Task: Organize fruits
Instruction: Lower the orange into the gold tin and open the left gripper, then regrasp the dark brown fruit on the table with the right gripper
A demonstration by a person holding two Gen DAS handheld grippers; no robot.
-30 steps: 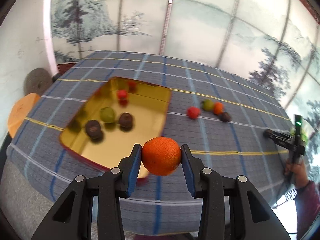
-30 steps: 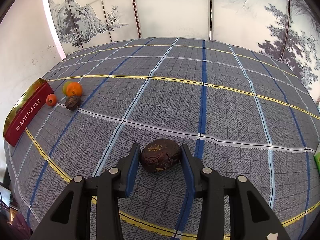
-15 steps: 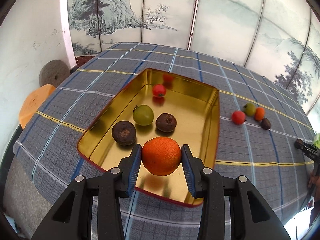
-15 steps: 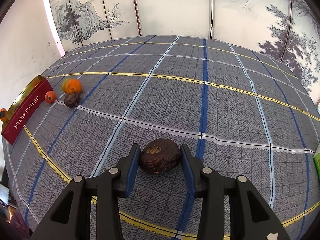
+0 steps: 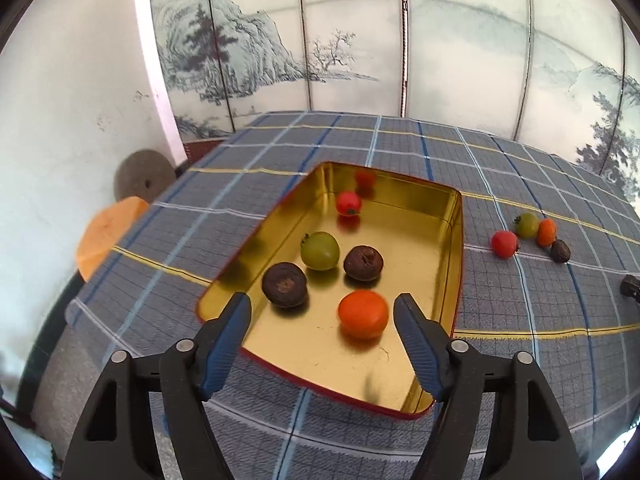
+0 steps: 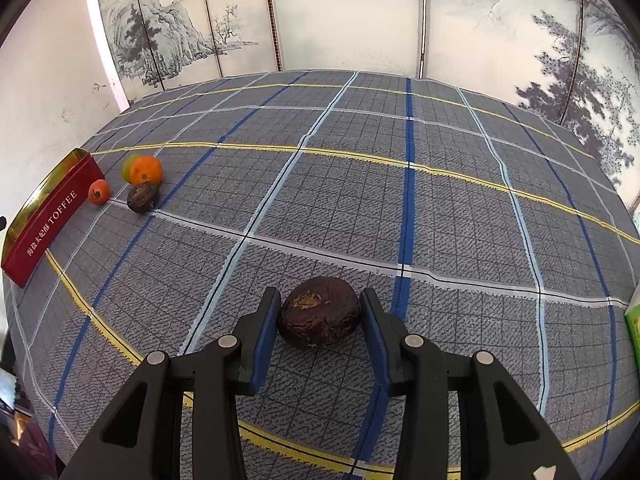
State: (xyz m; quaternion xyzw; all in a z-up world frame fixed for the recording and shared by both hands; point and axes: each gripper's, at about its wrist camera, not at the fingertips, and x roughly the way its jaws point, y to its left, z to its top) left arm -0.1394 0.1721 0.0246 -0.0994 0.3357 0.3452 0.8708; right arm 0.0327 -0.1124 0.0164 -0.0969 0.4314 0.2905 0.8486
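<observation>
A home-like room, likely a dining or sitting corner. The surface wears a grey plaid cloth with blue, white and yellow lines. Just behind the surface stands a folding screen painted with ink mountains and pines, beside a scuffed white wall. On the surface lies a gold toffee tin with fruit in it. Left of the surface, low down, sit an orange stool and a round stone disc.
</observation>
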